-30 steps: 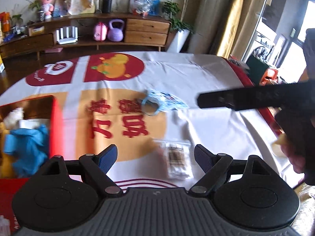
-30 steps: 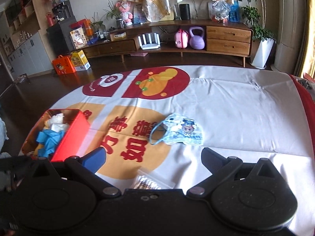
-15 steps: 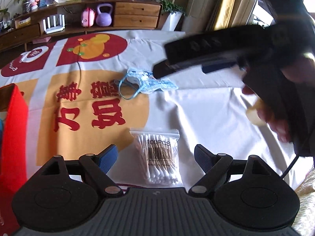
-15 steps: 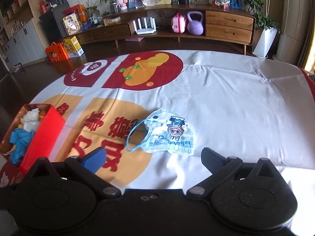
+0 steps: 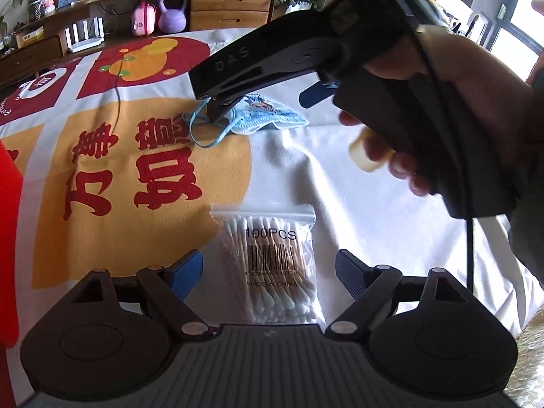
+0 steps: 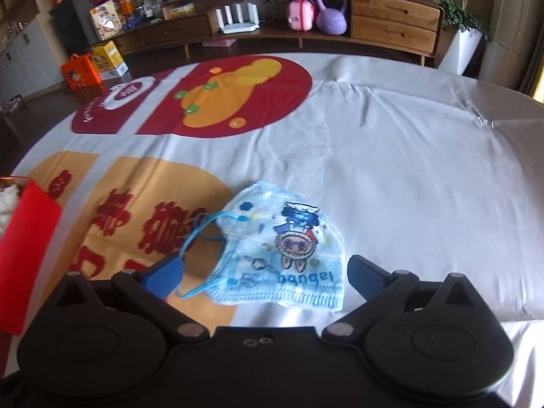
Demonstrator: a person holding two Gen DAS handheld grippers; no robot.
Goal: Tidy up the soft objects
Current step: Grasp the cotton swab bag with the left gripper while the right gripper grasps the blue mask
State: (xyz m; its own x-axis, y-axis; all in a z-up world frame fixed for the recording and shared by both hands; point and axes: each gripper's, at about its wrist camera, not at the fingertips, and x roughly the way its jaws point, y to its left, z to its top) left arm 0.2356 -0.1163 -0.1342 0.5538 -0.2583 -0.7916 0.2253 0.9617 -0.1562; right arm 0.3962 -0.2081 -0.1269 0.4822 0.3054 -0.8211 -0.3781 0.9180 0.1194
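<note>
A clear bag of cotton swabs [image 5: 272,265] lies on the tablecloth between the fingers of my open left gripper [image 5: 268,272]. A light blue child's face mask [image 6: 282,251] with a cartoon print lies flat on the cloth; its lower half sits between the fingers of my open right gripper [image 6: 265,275]. In the left wrist view the right gripper [image 5: 265,102] hangs low over the mask [image 5: 272,115], held by a hand. Neither gripper grips anything.
A red box [image 6: 23,238] with soft items stands at the left edge of the table; its wall also shows in the left wrist view [image 5: 8,238]. The white cloth with red and orange prints [image 6: 408,170] covers the table. A wooden sideboard [image 6: 391,23] stands beyond it.
Both grippers have moved forward and down. The swab bag now lies between the left fingers, and the mask now lies between the right fingers. The red box has slid to the left edge of both views.
</note>
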